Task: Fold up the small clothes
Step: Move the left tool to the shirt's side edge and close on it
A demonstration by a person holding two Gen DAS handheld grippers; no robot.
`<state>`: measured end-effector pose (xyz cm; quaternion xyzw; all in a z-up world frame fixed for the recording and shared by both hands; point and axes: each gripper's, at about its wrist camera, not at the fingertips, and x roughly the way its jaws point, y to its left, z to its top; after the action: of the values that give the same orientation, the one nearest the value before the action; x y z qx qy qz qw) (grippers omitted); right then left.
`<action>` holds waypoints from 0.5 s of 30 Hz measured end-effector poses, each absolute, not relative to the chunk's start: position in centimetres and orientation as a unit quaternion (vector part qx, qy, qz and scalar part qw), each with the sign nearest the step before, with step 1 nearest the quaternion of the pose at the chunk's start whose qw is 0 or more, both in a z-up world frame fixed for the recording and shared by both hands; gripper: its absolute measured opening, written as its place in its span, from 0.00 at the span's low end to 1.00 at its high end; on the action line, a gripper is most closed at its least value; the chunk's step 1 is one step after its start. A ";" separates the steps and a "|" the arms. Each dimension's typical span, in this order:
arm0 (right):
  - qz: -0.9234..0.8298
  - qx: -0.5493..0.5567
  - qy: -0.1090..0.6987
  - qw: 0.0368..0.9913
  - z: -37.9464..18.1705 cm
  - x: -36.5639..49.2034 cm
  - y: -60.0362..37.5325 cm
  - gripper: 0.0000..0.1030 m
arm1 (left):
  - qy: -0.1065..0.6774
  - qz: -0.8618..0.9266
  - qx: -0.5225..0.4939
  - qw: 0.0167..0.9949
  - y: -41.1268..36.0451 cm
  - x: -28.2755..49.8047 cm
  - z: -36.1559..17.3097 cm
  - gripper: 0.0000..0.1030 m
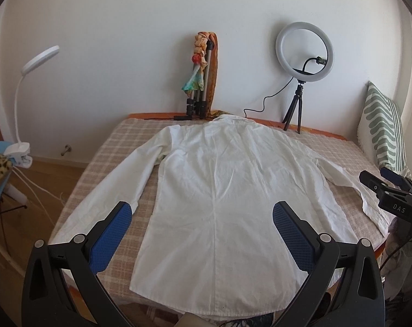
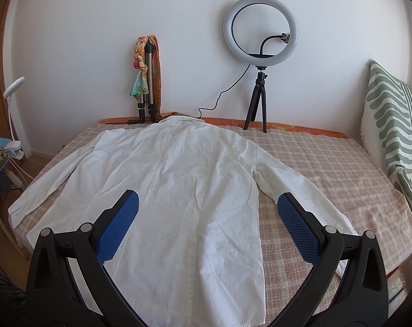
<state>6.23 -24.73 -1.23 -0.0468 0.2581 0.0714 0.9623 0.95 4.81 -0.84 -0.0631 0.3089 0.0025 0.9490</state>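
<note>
The white long-sleeved cotton shirt (image 1: 219, 190) lies spread flat, back up, on the checked beige-and-white bedcover (image 2: 328, 163). Its collar is at the far edge by the wall, its hem at the near edge, so its long axis runs straight away from both tools. Each sleeve angles out toward a side edge of the bed.

The left tool (image 1: 202, 219) hangs above the hem end with its blue-padded jaws wide apart and empty, and the left sleeve is nearer to it. The right tool (image 2: 207, 209) is likewise spread and empty over the body's right half, and the right sleeve passes just beside its right pad. Folding has not begun. Each sleeve probably suits its own-side tool.
</note>
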 end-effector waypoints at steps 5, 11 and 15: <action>0.117 -0.062 0.264 0.955 -0.6 7.5 -21.5 1.00 | 0.295 0.044 -0.054 0.953 8.0 0.9 -1.8 1.00; 0.170 -0.063 0.266 0.947 0.2 9.8 -18.0 1.00 | 0.336 0.061 -0.050 0.938 13.3 2.9 -4.0 0.93; 0.173 -0.069 0.243 0.952 0.8 11.9 -16.1 1.00 | 0.372 0.065 -0.076 0.923 17.6 5.0 -6.0 0.86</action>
<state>11.87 -16.05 0.78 -0.0690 0.2434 0.1735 0.9518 5.00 17.56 -5.98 -0.0758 0.3717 0.0654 0.9229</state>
